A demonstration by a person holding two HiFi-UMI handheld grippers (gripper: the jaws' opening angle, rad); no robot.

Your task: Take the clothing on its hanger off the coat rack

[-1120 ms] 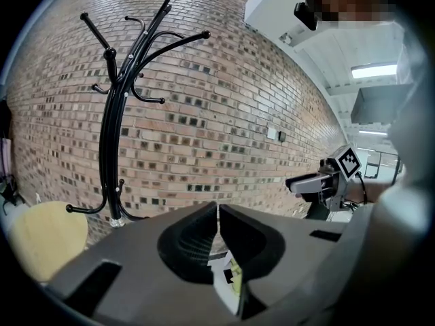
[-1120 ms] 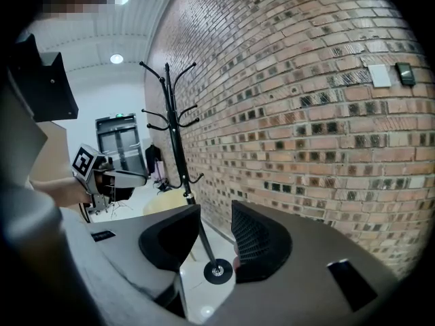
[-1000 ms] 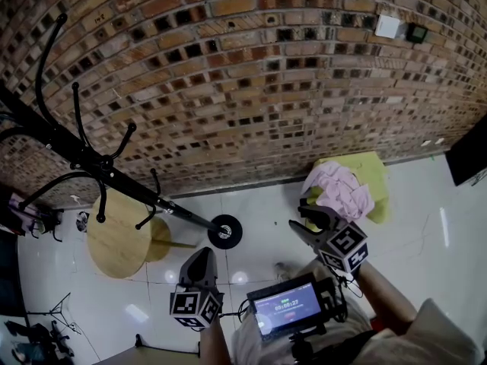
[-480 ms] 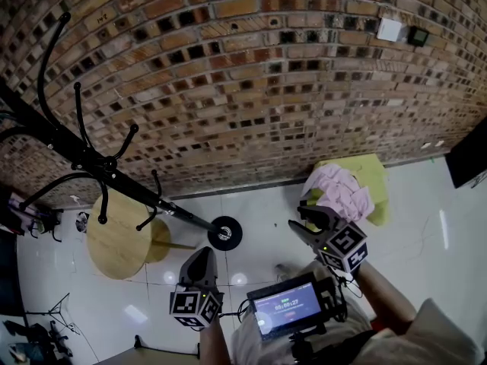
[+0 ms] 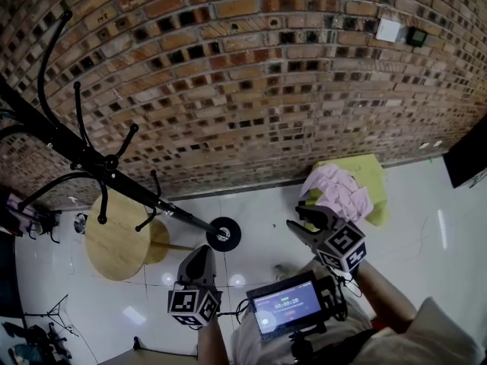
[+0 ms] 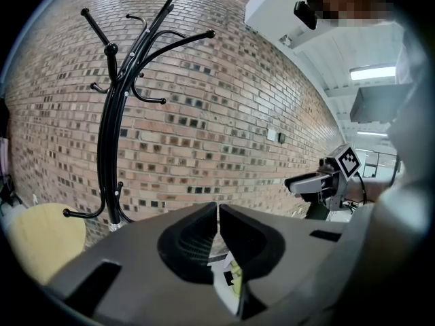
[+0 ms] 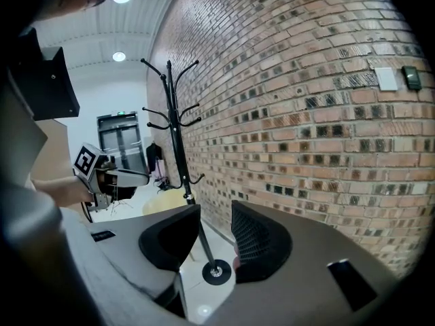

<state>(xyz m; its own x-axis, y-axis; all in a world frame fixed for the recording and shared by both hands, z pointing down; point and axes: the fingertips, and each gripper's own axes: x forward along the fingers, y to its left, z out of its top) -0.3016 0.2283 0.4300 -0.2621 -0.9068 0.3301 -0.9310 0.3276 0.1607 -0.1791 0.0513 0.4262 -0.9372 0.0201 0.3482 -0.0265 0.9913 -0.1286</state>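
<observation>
Head view is filled mostly by the brick wall (image 5: 251, 90), with pale floor tiles (image 5: 426, 196) below it. The black coat rack (image 5: 84, 158) leans across the left side, and every hook that shows is bare. A round wooden desk (image 5: 114, 238) stands beside its base.

To the right, a yellow-green seat (image 5: 374, 172) stands against the wall. The pink clothing (image 5: 338, 188) lies on it in a crumpled heap, and no hanger can be made out in it. It is well apart from the rack.

The right tongs (image 5: 298, 217) are released, jaws parted with only the rack's pole and foot seen through the gap. Their tips sit near the heap but short of it. The left tongs (image 6: 217, 209) are clenched on nothing and point toward the rack, far from the garment.

Nothing is left to lift from the hooks, so the removal looks done, or the work is paused. Any further handling best falls to the right tongs. They should find the hanger's neck first, since loose cloth would slip and sag.
</observation>
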